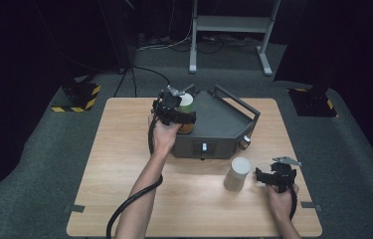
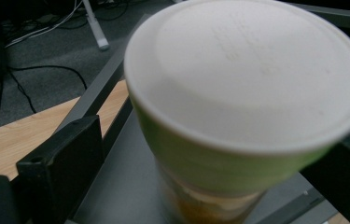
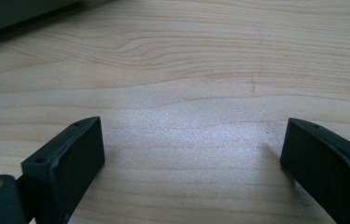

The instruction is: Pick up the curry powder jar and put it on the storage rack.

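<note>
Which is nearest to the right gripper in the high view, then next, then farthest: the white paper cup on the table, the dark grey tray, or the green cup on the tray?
From the right gripper:
1. White paper cup, just to its left on the table.
2. Dark grey metal tray, at the table's centre.
3. Green cup with white lid, on the tray's far left, between the left gripper's jaws.
</note>
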Motion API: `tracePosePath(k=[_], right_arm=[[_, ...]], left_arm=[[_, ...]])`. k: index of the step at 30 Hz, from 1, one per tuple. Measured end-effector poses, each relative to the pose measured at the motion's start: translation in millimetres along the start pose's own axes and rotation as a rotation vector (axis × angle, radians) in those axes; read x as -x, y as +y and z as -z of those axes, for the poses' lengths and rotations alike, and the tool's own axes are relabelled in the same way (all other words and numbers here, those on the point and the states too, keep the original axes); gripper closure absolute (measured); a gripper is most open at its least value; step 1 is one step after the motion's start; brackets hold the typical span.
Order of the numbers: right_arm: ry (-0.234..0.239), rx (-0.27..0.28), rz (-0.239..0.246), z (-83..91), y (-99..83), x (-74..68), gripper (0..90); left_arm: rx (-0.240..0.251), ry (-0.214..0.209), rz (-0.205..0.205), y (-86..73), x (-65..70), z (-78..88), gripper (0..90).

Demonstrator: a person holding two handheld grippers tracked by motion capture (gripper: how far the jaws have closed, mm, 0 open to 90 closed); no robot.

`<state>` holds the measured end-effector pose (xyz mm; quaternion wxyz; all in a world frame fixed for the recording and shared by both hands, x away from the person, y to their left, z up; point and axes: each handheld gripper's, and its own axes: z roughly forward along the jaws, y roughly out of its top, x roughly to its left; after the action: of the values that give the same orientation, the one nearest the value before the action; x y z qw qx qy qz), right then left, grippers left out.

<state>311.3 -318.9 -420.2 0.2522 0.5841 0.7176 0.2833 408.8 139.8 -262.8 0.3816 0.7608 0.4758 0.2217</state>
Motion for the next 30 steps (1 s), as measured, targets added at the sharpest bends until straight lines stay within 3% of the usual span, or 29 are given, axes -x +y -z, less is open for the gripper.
tracePosePath(k=[7,17,30], right_arm=[[0.0,0.0,0.0,0.0,0.0,0.0,5.4],[0.0,0.0,0.0,-0.1,0.1,-0.1,5.5],[0.0,0.0,0.0,-0.1,0.1,-0.1,5.5]], left_arm=[[0.006,-0.022,0.02,-12.2,-7.6,8.4,3.3],[0.009,0.012,0.011,-34.6,-9.7,21.5,3.3],[0.028,0.014,0.042,-68.8,-14.1,29.5,3.5]])
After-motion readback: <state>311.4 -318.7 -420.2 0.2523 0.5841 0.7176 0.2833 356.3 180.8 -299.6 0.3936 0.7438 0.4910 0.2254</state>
